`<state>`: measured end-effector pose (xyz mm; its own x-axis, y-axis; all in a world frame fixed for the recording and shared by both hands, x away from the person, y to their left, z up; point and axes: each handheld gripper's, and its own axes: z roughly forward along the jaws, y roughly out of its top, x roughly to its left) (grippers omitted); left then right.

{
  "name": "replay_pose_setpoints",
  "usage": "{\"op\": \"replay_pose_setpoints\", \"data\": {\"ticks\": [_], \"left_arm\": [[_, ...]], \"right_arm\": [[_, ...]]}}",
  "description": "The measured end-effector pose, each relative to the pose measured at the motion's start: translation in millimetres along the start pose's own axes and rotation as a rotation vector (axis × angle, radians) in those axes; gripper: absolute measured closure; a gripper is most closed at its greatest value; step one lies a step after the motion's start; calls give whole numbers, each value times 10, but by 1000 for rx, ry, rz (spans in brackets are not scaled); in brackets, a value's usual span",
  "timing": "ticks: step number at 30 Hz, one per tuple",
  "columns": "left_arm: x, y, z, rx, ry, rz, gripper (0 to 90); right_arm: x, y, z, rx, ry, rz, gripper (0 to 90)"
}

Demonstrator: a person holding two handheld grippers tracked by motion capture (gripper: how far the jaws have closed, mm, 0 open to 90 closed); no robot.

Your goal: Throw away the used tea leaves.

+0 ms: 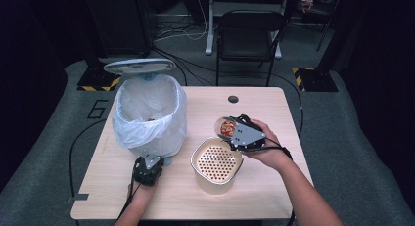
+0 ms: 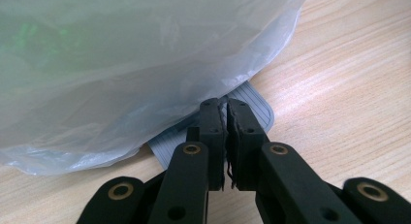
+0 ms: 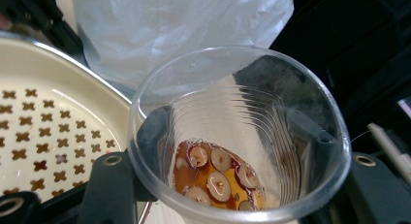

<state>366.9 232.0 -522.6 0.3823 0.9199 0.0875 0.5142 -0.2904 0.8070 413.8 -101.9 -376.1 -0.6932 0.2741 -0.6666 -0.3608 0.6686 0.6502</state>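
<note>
2 grippers: left gripper (image 2: 225, 136) jaws together at the half-hidden pedal (image 2: 252, 107), right gripper (image 3: 232, 185) jaws clamped on the cup (image 3: 237, 136).

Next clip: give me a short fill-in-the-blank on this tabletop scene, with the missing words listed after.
1. The right gripper holds a clear plastic cup with sliced pieces in brown ____ at its bottom.
2. The white pedal bin is lined with a translucent plastic ____, and its lid stands open.
3. The left gripper, jaws shut, presses on the bin's grey ribbed ____.
4. The cream strainer bowl has a ____ insert.

Missing words: liquid; bag; pedal; perforated
</note>
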Motion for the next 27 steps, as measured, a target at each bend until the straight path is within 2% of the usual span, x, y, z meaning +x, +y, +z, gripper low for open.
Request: {"op": "replay_pose_setpoints", "data": {"ticks": [4,5,6,9,13,14,18,21,24,27], "left_arm": [[-3,-2,0,1,-3,-2,856],[1,-1,0,-1,1,2,856],[2,-1,-1,1,1,5,856],[-3,-4,3,-3,-4,-5,856],[-9,-5,4,-7,6,3,855],[-6,-4,4,-7,9,8,855],[-3,-4,2,-5,8,11,855],[1,-4,3,-6,0,1,855],[-2,-5,1,-5,7,11,855],[-6,-6,3,-6,1,1,855]], "right_arm": [[116,42,-11,21,-19,-70,411],[129,52,-11,19,-37,-108,412],[159,59,-15,27,-45,-120,412],[214,82,-21,44,-71,-190,413],[281,109,-21,67,-100,-288,414],[304,111,-22,69,-98,-291,415],[370,146,-24,89,-120,-420,420],[413,164,-22,108,-134,-491,424],[456,166,-4,129,-164,-575,424],[517,164,33,157,-192,-662,425]]}}
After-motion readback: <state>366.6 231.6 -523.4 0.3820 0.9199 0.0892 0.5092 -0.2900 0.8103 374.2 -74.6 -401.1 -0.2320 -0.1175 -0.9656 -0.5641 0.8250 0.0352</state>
